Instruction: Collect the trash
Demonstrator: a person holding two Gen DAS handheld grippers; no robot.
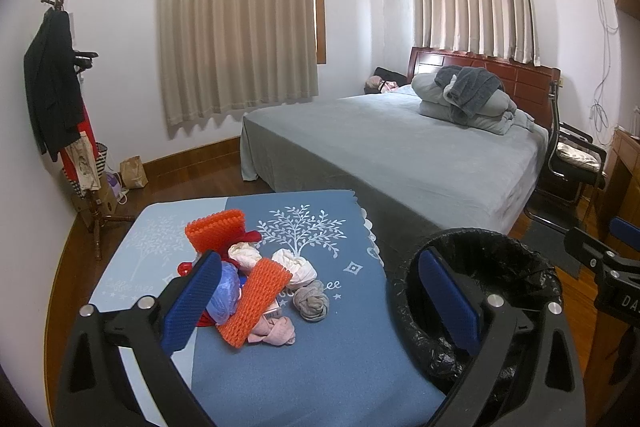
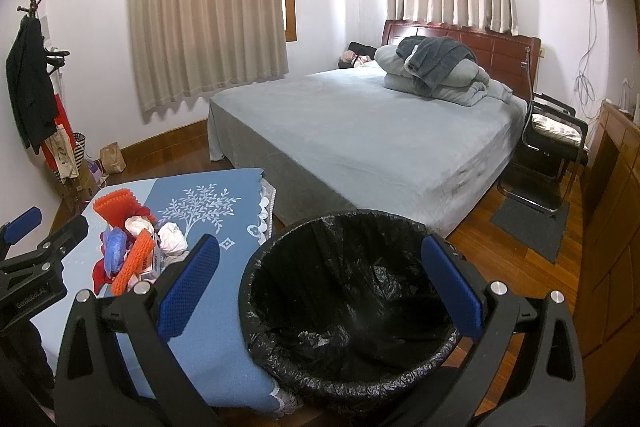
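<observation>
A pile of trash lies on the blue tablecloth (image 1: 320, 347): two orange foam nets (image 1: 258, 301) (image 1: 216, 229), white crumpled wads (image 1: 294, 265), a blue plastic bag (image 1: 224, 293), a grey knotted wad (image 1: 311, 301), a pink wad (image 1: 272, 333) and red scraps. The same pile (image 2: 132, 247) shows in the right wrist view. A bin with a black liner (image 2: 352, 291) stands right of the table, also seen as the bin (image 1: 500, 267). My left gripper (image 1: 320, 303) hangs open above the table, near the pile. My right gripper (image 2: 320, 287) is open over the bin's mouth, holding nothing.
A bed (image 1: 400, 143) with grey cover and folded bedding stands behind the table. A coat rack (image 1: 60, 87) with clothes and bags sits in the left corner. A black chair (image 2: 548, 147) and a wooden cabinet (image 2: 616, 227) are at the right, with a grey mat (image 2: 532, 223) on the floor.
</observation>
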